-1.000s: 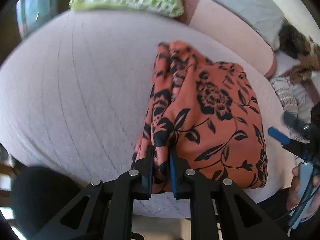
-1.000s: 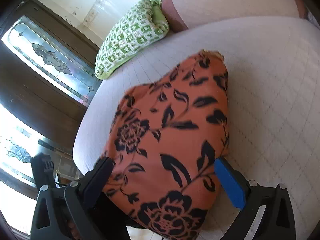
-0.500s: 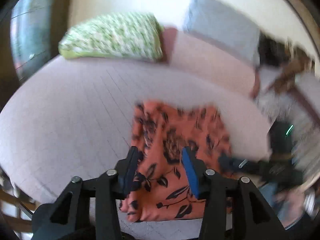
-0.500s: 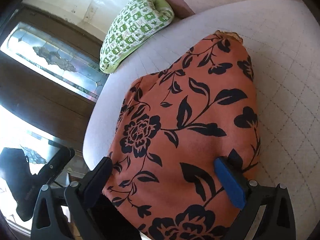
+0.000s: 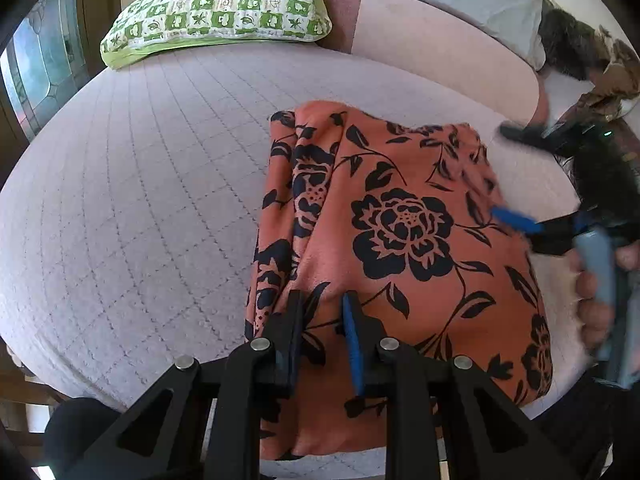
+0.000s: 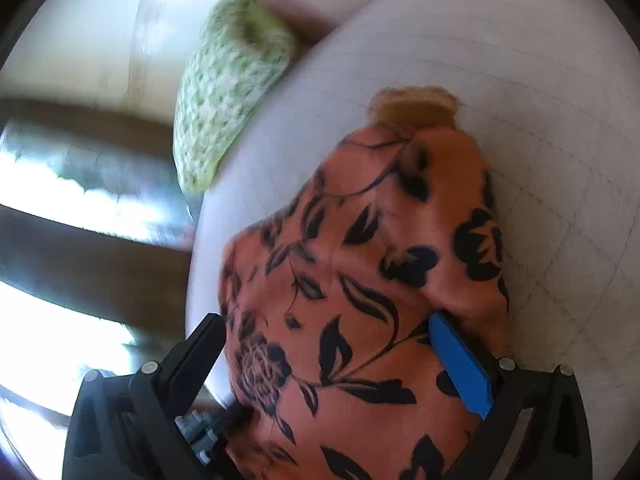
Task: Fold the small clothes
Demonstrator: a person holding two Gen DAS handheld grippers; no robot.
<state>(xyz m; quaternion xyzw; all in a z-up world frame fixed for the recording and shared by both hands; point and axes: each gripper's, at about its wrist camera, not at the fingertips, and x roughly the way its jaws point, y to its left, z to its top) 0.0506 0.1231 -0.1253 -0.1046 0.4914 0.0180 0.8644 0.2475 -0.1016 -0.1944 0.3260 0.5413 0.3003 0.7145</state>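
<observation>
An orange garment with black flowers [image 5: 404, 240] lies folded on the pale quilted seat [image 5: 140, 200]; it also shows in the right wrist view [image 6: 360, 280]. My left gripper [image 5: 322, 304] rests on its near left edge with the jaws narrowly apart and a ridge of cloth between them. My right gripper [image 6: 324, 340] is open wide over the garment's right side; it shows in the left wrist view [image 5: 516, 220], blurred.
A green and white patterned cushion [image 5: 220, 4] lies at the back of the seat, also in the right wrist view [image 6: 228, 92]. A pile of other clothes [image 5: 592, 60] lies at the back right. Dark wood and glass panels [image 5: 36, 64] stand to the left.
My left gripper let go of the garment's edge, lifted away, then came back down onto it with the jaws narrower. My right gripper stayed open and shifted over the cloth.
</observation>
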